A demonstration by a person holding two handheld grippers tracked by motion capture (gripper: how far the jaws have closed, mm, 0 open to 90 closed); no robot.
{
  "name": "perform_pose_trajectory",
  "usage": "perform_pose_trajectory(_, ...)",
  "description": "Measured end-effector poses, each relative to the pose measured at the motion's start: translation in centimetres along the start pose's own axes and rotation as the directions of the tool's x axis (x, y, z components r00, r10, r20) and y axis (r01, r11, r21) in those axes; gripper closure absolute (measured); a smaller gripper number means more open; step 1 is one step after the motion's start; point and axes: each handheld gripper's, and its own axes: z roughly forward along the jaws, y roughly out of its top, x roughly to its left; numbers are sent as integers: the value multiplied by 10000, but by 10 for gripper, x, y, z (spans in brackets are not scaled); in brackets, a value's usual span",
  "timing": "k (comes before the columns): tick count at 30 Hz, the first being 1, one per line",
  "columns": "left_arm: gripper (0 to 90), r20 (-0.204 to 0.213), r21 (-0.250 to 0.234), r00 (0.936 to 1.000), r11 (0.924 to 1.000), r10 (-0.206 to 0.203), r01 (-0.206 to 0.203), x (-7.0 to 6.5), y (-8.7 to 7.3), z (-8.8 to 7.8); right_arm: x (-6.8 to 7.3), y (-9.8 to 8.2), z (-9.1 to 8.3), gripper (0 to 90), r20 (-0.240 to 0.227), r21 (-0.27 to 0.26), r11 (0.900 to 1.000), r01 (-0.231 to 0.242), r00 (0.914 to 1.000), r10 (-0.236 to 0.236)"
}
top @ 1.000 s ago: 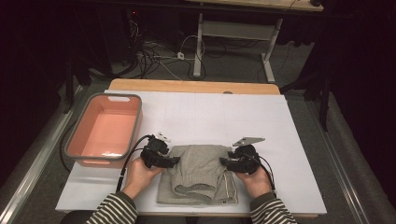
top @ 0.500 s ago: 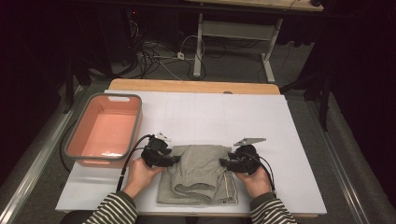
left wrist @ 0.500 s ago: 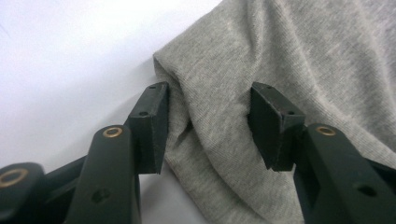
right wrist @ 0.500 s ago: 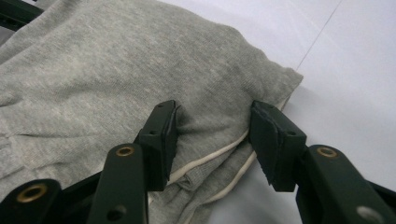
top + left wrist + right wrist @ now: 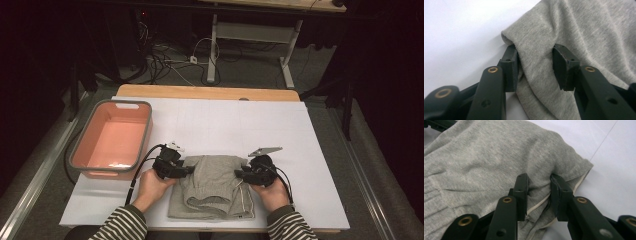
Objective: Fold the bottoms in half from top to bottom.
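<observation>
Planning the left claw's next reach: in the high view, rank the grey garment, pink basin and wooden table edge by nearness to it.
1. Folded grey knit garment, right at the left claw.
2. Pink plastic basin, to its left.
3. Light wooden table edge, at the far side.

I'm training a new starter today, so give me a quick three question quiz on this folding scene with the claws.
1. True or false: the pink tub holds the grey garment.
2. Which claw grips the garment edge with the pale seam: A left claw, B right claw?
3. What covers the table under the garment?

Key: 1 false, it lies on the white sheet. 2 B. 3 a white sheet.
</observation>
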Motion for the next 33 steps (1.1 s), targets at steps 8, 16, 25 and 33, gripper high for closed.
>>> perform_pose_trajectory(8,640,246,21,9997,10000,-52,51,1,3,1,-1,2,0,732,-80,-17,9997,246,9997,-246)
perform_pose_trajectory(16,749,284,41,9995,9999,157,-158,-1,8,-3,-1,5,-4,787,-110,-139,9983,570,9983,-571)
perform_pose_trajectory(25,749,58,-378,9993,9986,382,-380,0,20,-16,-3,18,-7,796,126,-539,9946,886,9960,-881)
perform_pose_trajectory(33,747,-155,-450,9996,9987,233,-240,7,43,-20,-13,34,-5,795,333,-768,9939,788,9965,-764)
